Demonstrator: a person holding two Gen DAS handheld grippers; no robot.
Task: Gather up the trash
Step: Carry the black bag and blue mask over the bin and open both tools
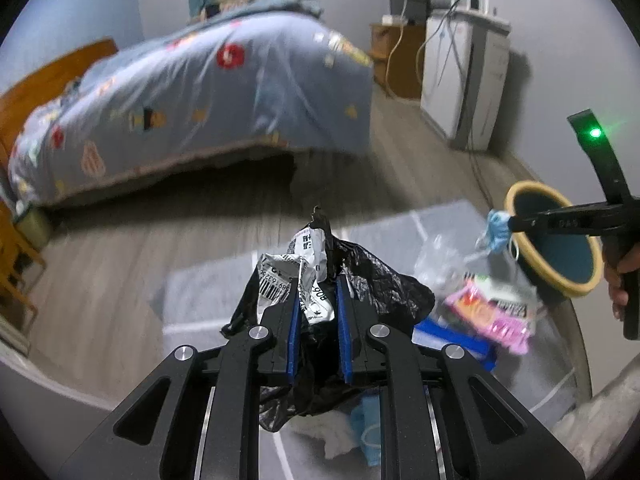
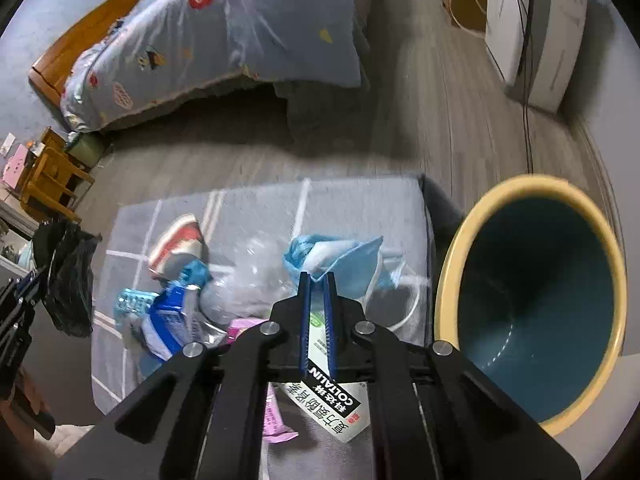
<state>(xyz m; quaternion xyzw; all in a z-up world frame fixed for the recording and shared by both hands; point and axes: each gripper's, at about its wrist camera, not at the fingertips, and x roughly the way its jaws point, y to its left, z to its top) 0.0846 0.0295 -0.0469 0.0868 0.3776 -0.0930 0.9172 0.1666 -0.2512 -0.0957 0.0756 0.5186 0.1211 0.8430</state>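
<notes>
- Left gripper (image 1: pixel 318 280): clamped on a black plastic bag (image 1: pixel 372 280) crumpled together with white barcode-printed wrapping, held above the grey mat (image 1: pixel 208 292).
- Right gripper (image 2: pixel 317 276): pinching a crumpled blue face mask (image 2: pixel 340 256), which fans out toward 12 o'clock from the tips.
- Bin (image 2: pixel 532 300): yellow rim, dark teal inside, at 3 o'clock of the right gripper.
- Remaining litter (image 2: pixel 172 312): on the mat, at 9 o'clock.
</notes>
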